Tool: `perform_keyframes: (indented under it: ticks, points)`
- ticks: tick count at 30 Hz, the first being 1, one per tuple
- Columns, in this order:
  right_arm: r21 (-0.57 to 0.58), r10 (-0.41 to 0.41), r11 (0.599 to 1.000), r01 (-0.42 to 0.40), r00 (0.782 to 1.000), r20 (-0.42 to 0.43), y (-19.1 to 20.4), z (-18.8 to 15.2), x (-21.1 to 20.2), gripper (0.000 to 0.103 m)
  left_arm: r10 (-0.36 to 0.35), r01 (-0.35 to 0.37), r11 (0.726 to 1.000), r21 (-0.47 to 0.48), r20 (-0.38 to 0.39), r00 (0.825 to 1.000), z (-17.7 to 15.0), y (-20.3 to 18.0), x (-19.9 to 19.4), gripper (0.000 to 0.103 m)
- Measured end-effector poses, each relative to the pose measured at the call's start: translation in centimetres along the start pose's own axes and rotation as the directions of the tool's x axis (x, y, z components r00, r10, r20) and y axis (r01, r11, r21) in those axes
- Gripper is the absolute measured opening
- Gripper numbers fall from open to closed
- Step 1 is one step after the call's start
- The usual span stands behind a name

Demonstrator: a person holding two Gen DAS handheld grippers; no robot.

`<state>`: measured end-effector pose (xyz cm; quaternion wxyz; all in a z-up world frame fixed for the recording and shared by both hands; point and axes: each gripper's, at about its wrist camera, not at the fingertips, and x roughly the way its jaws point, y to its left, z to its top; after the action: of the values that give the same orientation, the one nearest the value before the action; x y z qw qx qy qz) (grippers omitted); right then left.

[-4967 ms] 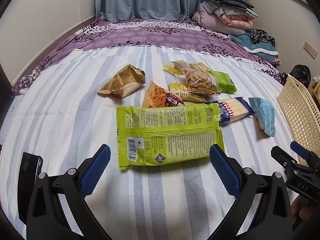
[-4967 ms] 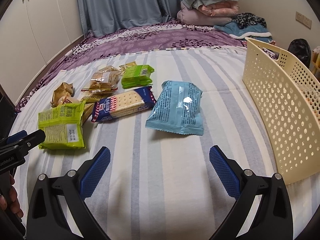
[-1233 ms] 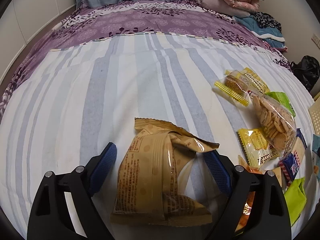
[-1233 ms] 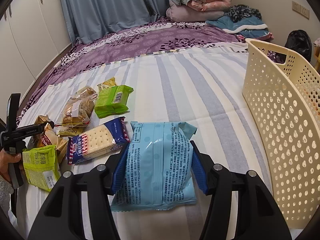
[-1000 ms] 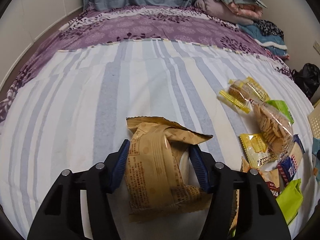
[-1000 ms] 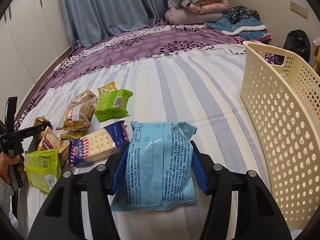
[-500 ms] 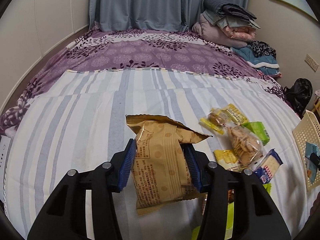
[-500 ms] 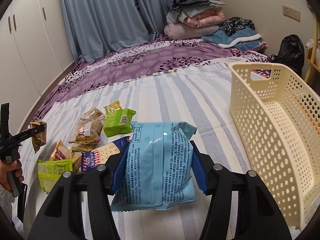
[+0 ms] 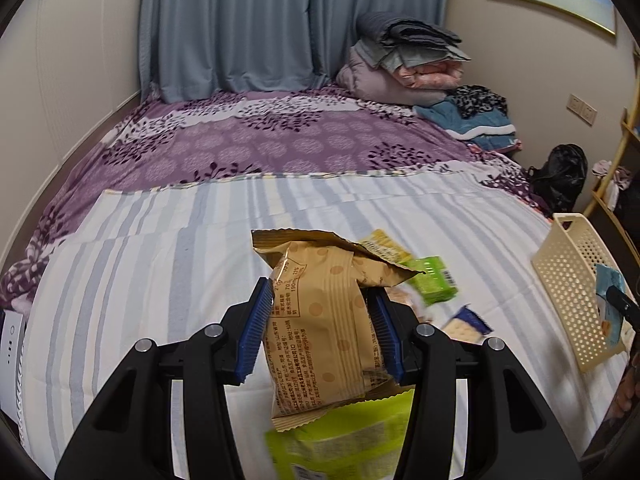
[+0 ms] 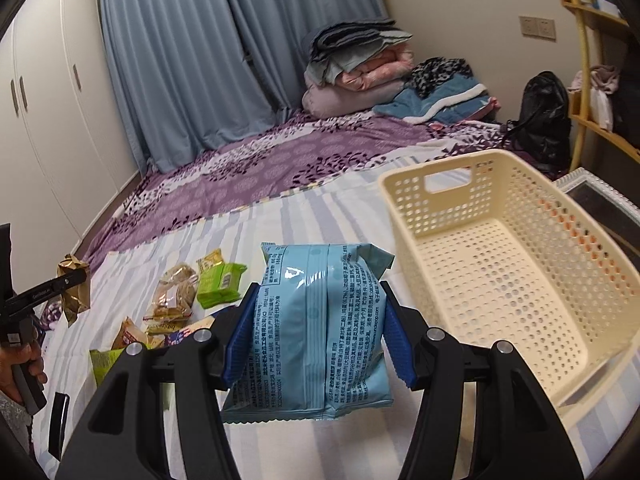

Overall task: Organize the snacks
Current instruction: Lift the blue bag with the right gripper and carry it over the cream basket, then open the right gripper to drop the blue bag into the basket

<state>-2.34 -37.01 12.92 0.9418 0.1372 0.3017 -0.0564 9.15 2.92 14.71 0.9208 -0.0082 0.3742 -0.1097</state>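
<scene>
My left gripper (image 9: 320,336) is shut on a tan snack packet (image 9: 320,328) and holds it above the striped bed; it also shows far left in the right wrist view (image 10: 74,294). My right gripper (image 10: 316,336) is shut on a light blue snack packet (image 10: 316,328), lifted beside the empty cream perforated basket (image 10: 520,280), which also shows in the left wrist view (image 9: 572,284). Several snacks lie on the bed: a lime green bag (image 9: 344,436), a green packet (image 10: 220,280), a cracker bag (image 10: 174,296) and a blue cracker pack (image 9: 464,324).
Folded blankets (image 10: 356,64) and clothes are piled at the bed's far end by blue curtains (image 9: 240,24). A black bag (image 10: 548,116) and a wooden shelf stand at right. White wardrobe doors (image 10: 48,100) line the left wall.
Both grippers have lifted their packets higher off the bed. The right gripper has swung toward the basket, whose inside now shows. The left gripper's view has drawn back from the snack pile.
</scene>
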Motion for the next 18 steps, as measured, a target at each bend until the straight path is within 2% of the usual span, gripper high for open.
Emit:
perform_keyframes:
  ticks: [9,18]
  points:
    - [0.107,-0.104,0.99,0.097,0.993,0.06,-6.6,0.1,-3.4,0.057,-0.07,0.069,0.995,0.069,0.02,0.997,0.3,-6.2,-2.0,0.051]
    - [0.167,-0.191,0.969,0.18,0.98,0.054,-11.7,-0.1,-4.1,0.057,-0.131,0.127,0.982,0.138,0.018,0.991,0.1,-11.7,-3.1,0.051]
